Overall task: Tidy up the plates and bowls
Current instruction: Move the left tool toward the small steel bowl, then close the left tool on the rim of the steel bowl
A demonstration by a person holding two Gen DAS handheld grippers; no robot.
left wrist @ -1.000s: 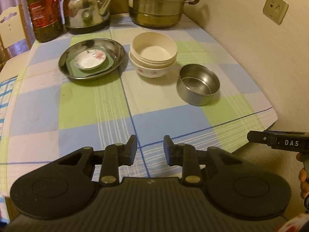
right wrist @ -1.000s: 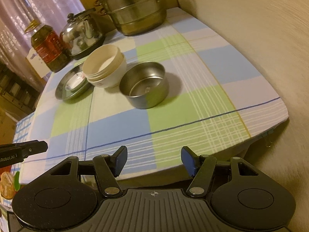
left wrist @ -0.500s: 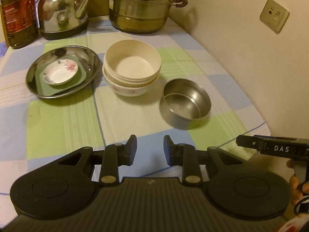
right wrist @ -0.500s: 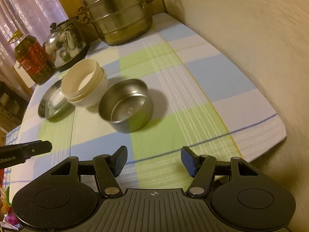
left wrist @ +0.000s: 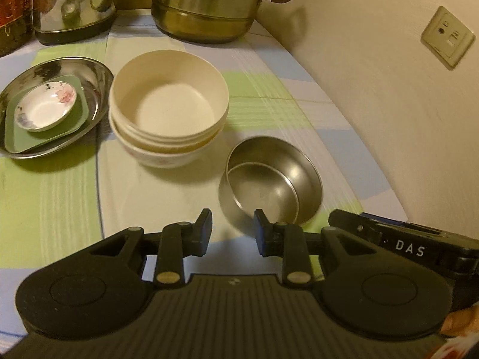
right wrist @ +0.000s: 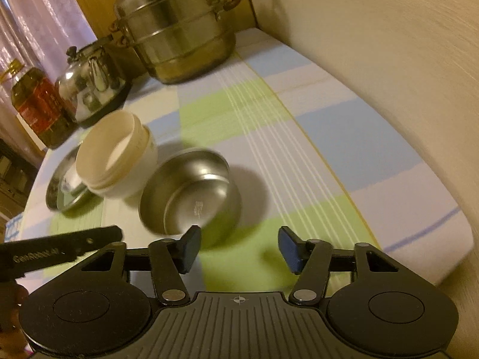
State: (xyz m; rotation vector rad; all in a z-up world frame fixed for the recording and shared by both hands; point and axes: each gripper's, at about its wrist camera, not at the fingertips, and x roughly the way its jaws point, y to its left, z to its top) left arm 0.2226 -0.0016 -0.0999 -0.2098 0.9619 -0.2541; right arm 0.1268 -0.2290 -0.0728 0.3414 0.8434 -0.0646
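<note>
A stack of cream bowls (left wrist: 167, 113) (right wrist: 115, 152) stands mid-table on a floral bowl. Right of it sits an empty steel bowl (left wrist: 269, 179) (right wrist: 191, 194). To the left, a steel plate (left wrist: 98, 89) (right wrist: 57, 191) holds a green square plate (left wrist: 76, 116) and a small floral dish (left wrist: 45, 107). My left gripper (left wrist: 233, 224) hovers open and empty just short of the steel bowl. My right gripper (right wrist: 239, 239) is near that bowl's right side; its jaws are closing with nothing between them. The other tool's side shows in each view (left wrist: 404, 239) (right wrist: 60, 245).
A tiered steel steamer pot (left wrist: 206, 6) (right wrist: 179, 33), a kettle (left wrist: 71, 3) (right wrist: 92, 83) and an oil bottle (right wrist: 36, 104) line the back of the checked tablecloth (right wrist: 299, 137). A wall with a socket (left wrist: 447, 40) runs along the right, close to the table's rounded edge.
Both grippers have moved forward and down over the table toward the bowls, which now look larger and closer. The right gripper's jaws have narrowed a little.
</note>
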